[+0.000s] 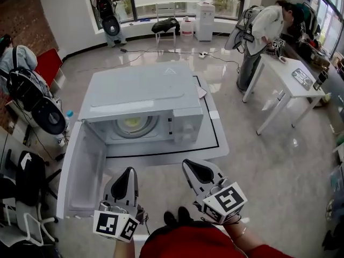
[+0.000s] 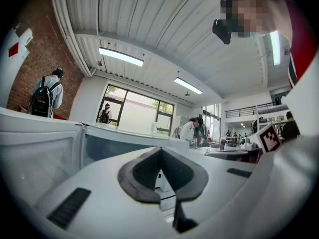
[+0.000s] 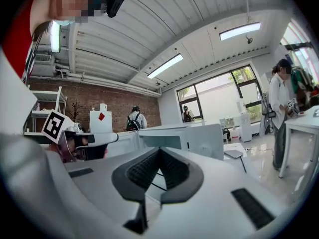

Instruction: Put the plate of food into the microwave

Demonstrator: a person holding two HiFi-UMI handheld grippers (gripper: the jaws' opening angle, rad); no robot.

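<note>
The white microwave (image 1: 141, 93) stands on a low white platform (image 1: 207, 144), and its door (image 1: 80, 172) is swung wide to the left. Inside the lit cavity sits a plate of yellowish food (image 1: 132, 124). My left gripper (image 1: 128, 170) is shut and holds nothing, just in front of the open door. My right gripper (image 1: 187, 164) is also shut and empty, before the microwave's front right corner. In the left gripper view the closed pads (image 2: 149, 173) point at the microwave (image 2: 119, 144). The right gripper view shows its jaws together (image 3: 159, 151) facing the microwave (image 3: 187, 139).
A person (image 1: 264, 28) bends over a white table (image 1: 290, 78) at the right. A water dispenser (image 1: 204, 19) and a chair (image 1: 165, 23) stand by the far windows. Backpacks and chairs (image 1: 32, 104) crowd the left side. My own feet (image 1: 177, 217) show below.
</note>
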